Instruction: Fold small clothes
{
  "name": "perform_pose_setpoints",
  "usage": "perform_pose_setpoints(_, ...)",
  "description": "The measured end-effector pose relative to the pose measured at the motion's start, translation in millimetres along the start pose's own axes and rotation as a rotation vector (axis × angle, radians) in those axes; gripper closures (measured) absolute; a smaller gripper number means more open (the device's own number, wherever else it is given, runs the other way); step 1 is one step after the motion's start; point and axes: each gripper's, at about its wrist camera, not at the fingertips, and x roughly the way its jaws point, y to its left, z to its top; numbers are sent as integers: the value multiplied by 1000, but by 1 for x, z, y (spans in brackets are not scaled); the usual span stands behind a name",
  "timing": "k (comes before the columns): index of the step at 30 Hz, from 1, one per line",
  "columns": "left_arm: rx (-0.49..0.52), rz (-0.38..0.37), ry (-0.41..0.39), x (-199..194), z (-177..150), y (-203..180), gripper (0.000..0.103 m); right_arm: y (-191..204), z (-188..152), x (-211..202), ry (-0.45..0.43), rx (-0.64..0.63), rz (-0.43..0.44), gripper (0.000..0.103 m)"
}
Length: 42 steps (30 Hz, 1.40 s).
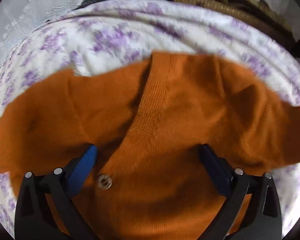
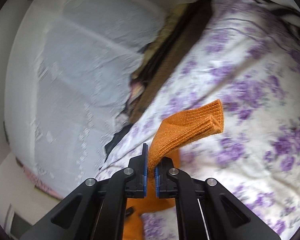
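Note:
An orange knitted cardigan (image 1: 160, 120) with a pale button (image 1: 104, 182) lies spread on a white bedsheet with purple flowers (image 1: 110, 36). My left gripper (image 1: 148, 150) is open just above the cardigan, its blue-padded fingers (image 1: 84, 166) wide apart on either side of the button band. In the right wrist view my right gripper (image 2: 151, 160) is shut on a ribbed orange sleeve cuff (image 2: 192, 126), which sticks up beyond the jaws above the sheet (image 2: 250, 140).
A white lace cloth (image 2: 70, 70) covers something to the left of the bed. A pile of brown and dark clothes (image 1: 220, 2) lies beyond the sheet. A dark gap (image 2: 160, 60) runs between the bed and the lace-covered thing.

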Motion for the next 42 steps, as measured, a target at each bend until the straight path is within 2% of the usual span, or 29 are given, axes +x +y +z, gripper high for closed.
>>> perform_pose_setpoints(2,10,0,-17,-3,-1,-1,4,19,-5,4,21,-59,22,97)
perform_pose_setpoints(5,-5,-65,-22,-15,-4,10,4,46,-17,13,54,-137,38,97)
perform_pose_setpoints(7,-33,-116,-29,-27,-5,28,4,68,-28,20,79,-195,48,97)
perform_pose_setpoints(13,-125,-169,-15,-41,0,86,4,117,-55,38,120,-309,79,97)
perform_pose_setpoints(18,-165,-168,-14,-31,1,128,5,153,-79,60,161,-351,111,97)
perform_pose_setpoints(21,-170,-192,-6,-22,-1,137,5,173,-96,72,191,-383,124,97)
perform_pose_setpoints(25,-143,-167,-36,-24,1,139,5,201,-125,90,231,-443,138,97)
perform_pose_setpoints(29,-144,-156,-63,-30,2,146,5,217,-155,108,276,-494,133,97)
perform_pose_setpoints(34,-281,-97,-50,-17,2,184,5,216,-184,127,315,-543,101,97)
perform_pose_setpoints(37,-409,-189,-81,-21,-1,212,5,205,-197,139,340,-560,73,97)
perform_pose_setpoints(38,-427,-195,-93,-25,-2,216,5,200,-203,144,360,-582,49,97)
perform_pose_setpoints(39,-439,-178,-116,-30,-2,219,5,198,-208,149,382,-604,30,96)
perform_pose_setpoints(42,-426,-58,-166,-43,0,221,5,193,-231,168,502,-700,-40,91)
